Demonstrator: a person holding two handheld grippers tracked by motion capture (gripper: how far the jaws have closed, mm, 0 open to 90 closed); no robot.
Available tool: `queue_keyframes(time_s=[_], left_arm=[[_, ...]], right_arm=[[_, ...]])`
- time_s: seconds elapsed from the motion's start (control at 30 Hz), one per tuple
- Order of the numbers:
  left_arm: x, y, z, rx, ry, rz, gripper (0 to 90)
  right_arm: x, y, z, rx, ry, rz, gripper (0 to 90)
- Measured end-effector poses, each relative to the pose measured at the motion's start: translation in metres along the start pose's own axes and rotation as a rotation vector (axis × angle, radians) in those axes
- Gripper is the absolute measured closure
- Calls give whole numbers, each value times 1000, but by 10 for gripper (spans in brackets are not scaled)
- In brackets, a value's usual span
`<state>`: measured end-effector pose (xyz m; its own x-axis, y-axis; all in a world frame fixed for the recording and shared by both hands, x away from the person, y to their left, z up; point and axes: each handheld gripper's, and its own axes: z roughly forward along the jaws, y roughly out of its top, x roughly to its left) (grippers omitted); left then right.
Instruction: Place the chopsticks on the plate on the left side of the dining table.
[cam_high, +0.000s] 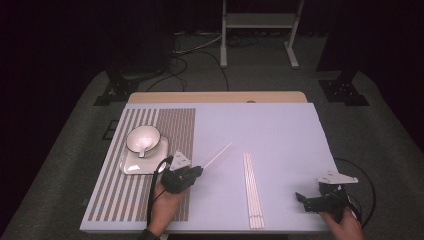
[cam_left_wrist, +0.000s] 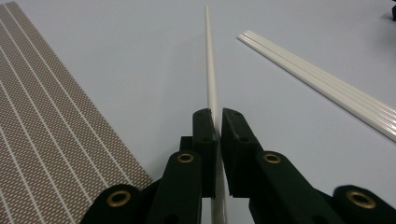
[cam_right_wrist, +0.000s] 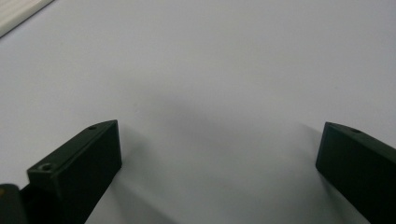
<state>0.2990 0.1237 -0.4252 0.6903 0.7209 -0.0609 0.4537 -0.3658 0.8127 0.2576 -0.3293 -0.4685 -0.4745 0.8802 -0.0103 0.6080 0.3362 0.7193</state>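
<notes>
My left gripper is shut on a thin white chopstick, which sticks out ahead of the jaws toward the far right, just above the pale blue tabletop. A row of several more white chopsticks lies side by side in the middle of the table, to the right of the held one. Near the front right corner my right gripper rests low over bare tabletop, its jaws wide open with nothing between them.
A brown striped placemat covers the table's left side. On it sits a white square plate bearing a white bowl with a spoon in it. The table's front edge runs close to both hands.
</notes>
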Motion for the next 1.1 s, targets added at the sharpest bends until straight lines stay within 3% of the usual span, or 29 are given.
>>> queue_keyframes(time_s=[0.33, 1.1], left_arm=[[9, -1, -10, -2, -5, -15, 847], [39, -9, -36, -19, 62, -53, 846]], right_arm=[[0, 0, 0, 0, 0, 0, 0], [0, 0, 0, 0, 0, 0, 0]])
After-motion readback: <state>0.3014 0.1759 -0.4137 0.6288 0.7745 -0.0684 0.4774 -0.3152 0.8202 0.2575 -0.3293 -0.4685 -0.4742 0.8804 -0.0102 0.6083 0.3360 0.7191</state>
